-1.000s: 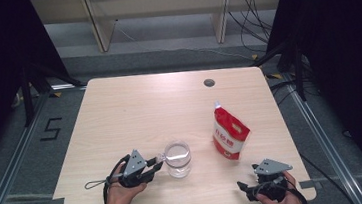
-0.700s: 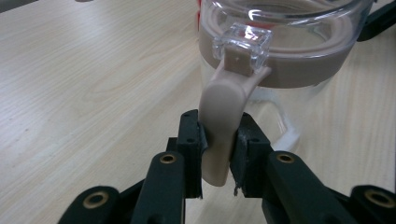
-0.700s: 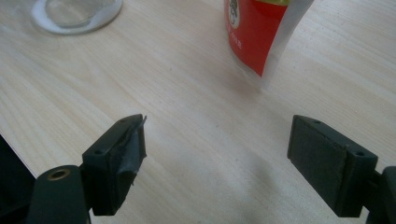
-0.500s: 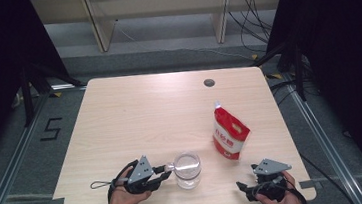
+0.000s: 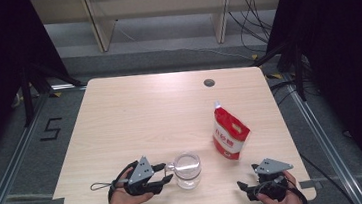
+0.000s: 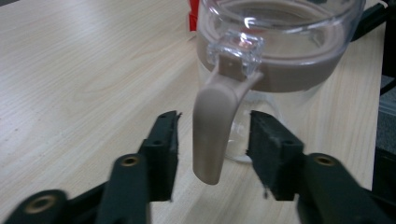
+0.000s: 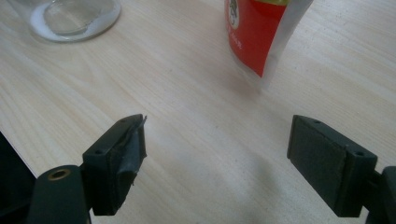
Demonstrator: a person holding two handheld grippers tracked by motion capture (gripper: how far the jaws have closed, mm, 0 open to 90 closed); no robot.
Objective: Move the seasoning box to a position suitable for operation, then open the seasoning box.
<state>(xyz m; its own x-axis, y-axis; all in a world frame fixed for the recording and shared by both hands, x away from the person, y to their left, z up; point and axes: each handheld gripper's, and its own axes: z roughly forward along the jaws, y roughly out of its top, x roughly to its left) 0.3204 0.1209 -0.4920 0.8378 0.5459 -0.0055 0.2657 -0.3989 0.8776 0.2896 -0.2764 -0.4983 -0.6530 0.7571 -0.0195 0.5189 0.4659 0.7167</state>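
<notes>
High view: a clear glass jug [image 5: 187, 169] with a tan handle stands near the front edge of the pale wooden worktop [image 5: 159, 109]. The left gripper [image 5: 166, 173] lies level just beside it, jaws toward the handle. A red and white spout pouch [image 5: 229, 134] stands upright to the jug's right, apart from it. The right gripper [image 5: 245, 187] rests at the front right corner, well clear of both.

Left gripper view: the jug's tan handle [image 6: 215, 126] hangs between the two black jaws with a gap on each side, so neither pad presses on it. These jaws have just been opening and now stand about half apart, holding nothing. The step looks like letting go of the jug. To do it well, I would widen a touch more and draw straight back along the jaw line, so no pad catches the handle and turns or tips the jug this close to the edge.

Right gripper view: the jaws stand wide apart over bare worktop, touching nothing. The pouch's lower part sits ahead of them, with the jug's base at the upper left.
</notes>
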